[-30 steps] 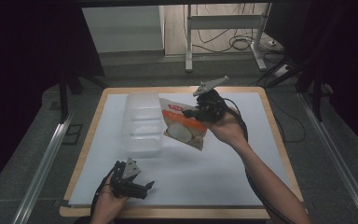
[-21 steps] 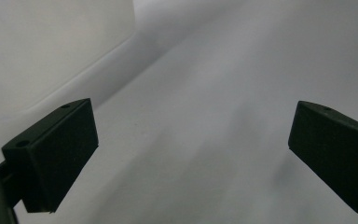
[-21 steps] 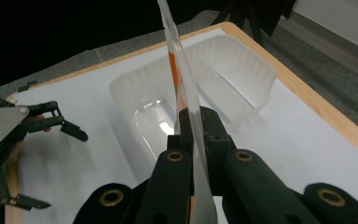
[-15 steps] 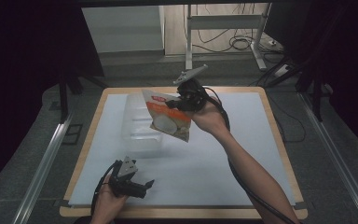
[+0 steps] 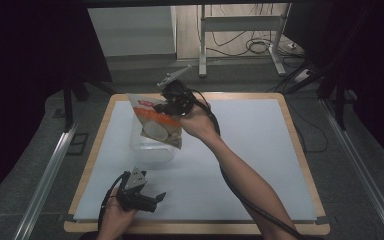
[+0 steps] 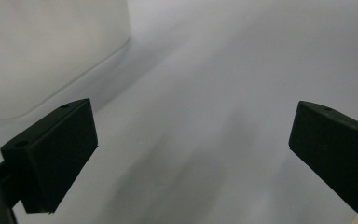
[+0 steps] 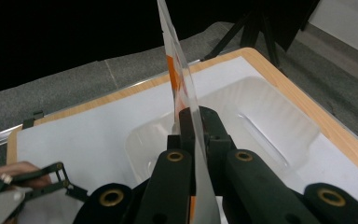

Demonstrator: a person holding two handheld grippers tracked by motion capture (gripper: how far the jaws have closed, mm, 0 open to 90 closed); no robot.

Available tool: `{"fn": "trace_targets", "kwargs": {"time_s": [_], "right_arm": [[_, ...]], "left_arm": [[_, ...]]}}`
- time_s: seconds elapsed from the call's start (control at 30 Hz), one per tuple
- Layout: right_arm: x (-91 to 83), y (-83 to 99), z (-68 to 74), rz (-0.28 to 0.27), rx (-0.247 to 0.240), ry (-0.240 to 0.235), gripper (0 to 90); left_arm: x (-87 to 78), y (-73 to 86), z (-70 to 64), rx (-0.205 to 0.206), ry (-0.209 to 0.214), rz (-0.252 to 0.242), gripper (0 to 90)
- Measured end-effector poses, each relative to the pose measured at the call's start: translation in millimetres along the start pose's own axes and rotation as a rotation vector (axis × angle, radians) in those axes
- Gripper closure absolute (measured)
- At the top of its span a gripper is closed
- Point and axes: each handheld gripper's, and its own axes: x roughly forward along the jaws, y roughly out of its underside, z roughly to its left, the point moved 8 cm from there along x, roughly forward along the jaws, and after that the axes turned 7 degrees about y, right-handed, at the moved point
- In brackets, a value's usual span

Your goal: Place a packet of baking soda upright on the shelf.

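Right tongs (image 5: 172,103) clamped on snack pouch (image 5: 156,124), hanging above clear tub (image 5: 150,150). Drop-in looks pending. Left tongs (image 5: 152,199) wide open, empty, low over counter (image 5: 260,150).

High view overhead; tool views close, sharing table (image 5: 260,150).
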Motion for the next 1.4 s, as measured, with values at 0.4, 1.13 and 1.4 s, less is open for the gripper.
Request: {"fn": "trace_targets", "kwargs": {"time_s": [0.4,1.13,1.4], "right_arm": [[41.7,5.5,20.2,0.053,-0.018,-0.031,89.4],[71.8,45.1,2.3,0.089,0.064,-0.020,89.0],[68.6,64.1,-4.8,0.125,0.073,-0.031,86.8]], "left_arm": [[1.9,-0.5,-3.0,0.011,0.011,0.005,1.0],[3.9,0.0,-5.0,0.025,0.016,0.023,1.0],[6.2,0.5,-6.0,0.034,0.013,0.038,1.0]]}}
